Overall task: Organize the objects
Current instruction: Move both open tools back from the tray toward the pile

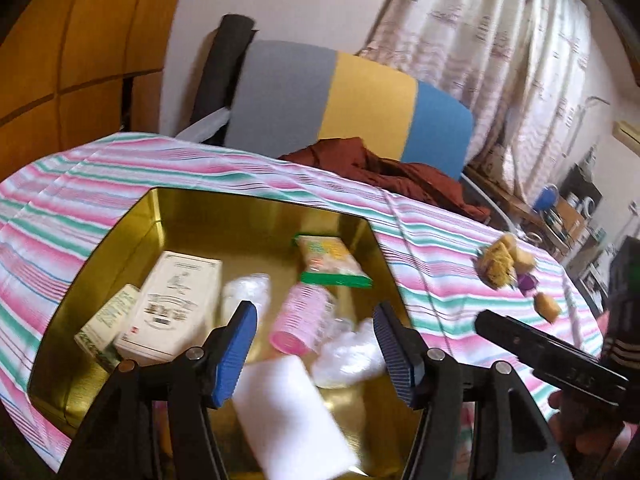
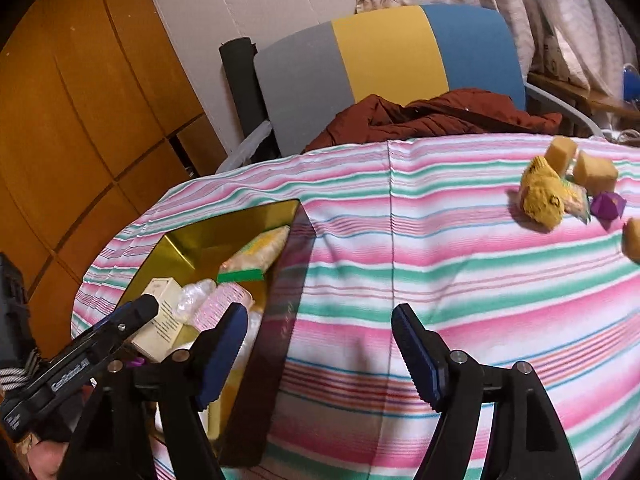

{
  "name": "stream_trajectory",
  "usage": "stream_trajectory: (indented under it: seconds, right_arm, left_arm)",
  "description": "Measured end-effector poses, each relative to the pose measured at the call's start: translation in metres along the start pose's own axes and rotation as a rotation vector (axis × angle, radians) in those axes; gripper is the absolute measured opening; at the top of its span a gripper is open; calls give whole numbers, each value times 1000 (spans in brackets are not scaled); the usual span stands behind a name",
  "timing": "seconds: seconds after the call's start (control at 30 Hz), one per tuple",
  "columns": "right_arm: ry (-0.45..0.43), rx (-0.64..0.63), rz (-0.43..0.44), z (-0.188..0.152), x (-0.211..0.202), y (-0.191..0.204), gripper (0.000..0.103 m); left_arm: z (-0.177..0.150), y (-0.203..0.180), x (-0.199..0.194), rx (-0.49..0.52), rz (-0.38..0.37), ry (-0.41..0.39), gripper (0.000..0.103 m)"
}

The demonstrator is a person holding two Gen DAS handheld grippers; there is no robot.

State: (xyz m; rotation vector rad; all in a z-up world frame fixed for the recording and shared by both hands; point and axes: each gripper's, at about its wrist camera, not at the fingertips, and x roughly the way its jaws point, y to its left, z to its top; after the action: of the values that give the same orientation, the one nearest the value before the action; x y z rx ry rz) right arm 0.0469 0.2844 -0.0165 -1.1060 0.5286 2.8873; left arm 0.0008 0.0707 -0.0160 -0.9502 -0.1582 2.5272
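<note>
Left wrist view: left gripper (image 1: 316,344) over gold tin (image 1: 256,208), jaws apart, nothing clamped; white foam block (image 1: 292,412) loose below, long axis toward 5 o'clock; pink roller (image 1: 298,316) just beyond. Loose pile, yellow plush (image 1: 496,266) plus sponge cubes (image 1: 547,306), at 2 o'clock on striped cloth (image 1: 120,184), well apart. Right wrist view: right gripper (image 2: 320,354) spread, empty, pitched down over cloth; yellow plush (image 2: 542,198) at 1 o'clock, tin (image 2: 288,280) at 10. Likely right hand nearer the pile.

Glossy gold metal tin (image 1: 120,236), matt striped cloth (image 2: 460,280), crinkly clear plastic wrap (image 1: 348,354), matt white foam block (image 1: 288,412)
</note>
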Motion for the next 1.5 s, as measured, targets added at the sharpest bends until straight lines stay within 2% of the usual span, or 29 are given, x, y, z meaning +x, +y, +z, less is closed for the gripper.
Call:
stream_trajectory:
  seconds: [0.37,0.73,0.97,1.13,1.3,1.5]
  right_arm:
    - [30,45,-75,-18,-13,-44,80]
    - [17,145,-194,-23,-30,-113,82]
    - [12,183,-262,-18,-33,-155,82]
    - [5,173,-304,-5,-34,-180,82]
    - [-12,159,-360,28,-27,-205,82]
    - [4,174,-506,78,8,-239,82]
  left_arm:
    - [-19,-63,-4,158,-128,24,62]
    - [-38,-106,4,232,-196,88,62]
    - [-44,-132,14,287,-214,122,62]
    - [-45,-152,26,306,-228,142,62]
    - [-48,-160,38,305,-216,174,62]
    - [-51,-160,42,310,-198,191,62]
